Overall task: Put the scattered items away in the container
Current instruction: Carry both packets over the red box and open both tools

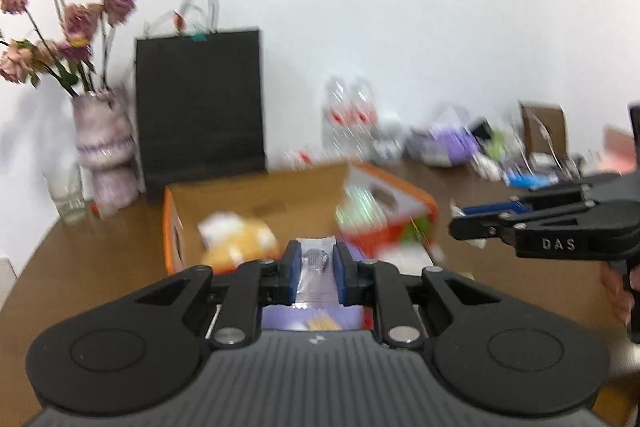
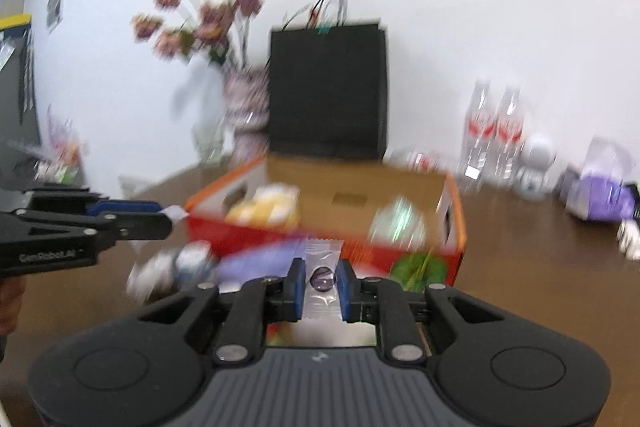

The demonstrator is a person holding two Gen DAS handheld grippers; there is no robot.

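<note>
An open orange cardboard box (image 1: 176, 227) stands mid-table, also in the right wrist view (image 2: 456, 223). It holds a yellow snack bag (image 1: 236, 239) and a green-white packet (image 1: 360, 215). My left gripper (image 1: 316, 259) is shut on a clear wrapped candy (image 1: 316, 263), held just in front of the box. My right gripper (image 2: 320, 277) is shut on a clear wrapped dark candy (image 2: 322, 277), also near the box front. Each gripper shows in the other's view, right (image 1: 460, 223), left (image 2: 168, 217). A purple packet (image 2: 256, 263) and white wrapped items (image 2: 176, 267) lie before the box.
A black paper bag (image 1: 200, 103) and a vase of dried roses (image 1: 104, 147) stand behind the box, with a glass (image 1: 66, 195) at far left. Water bottles (image 1: 352, 115) and small clutter (image 1: 480, 147) line the back right of the brown table.
</note>
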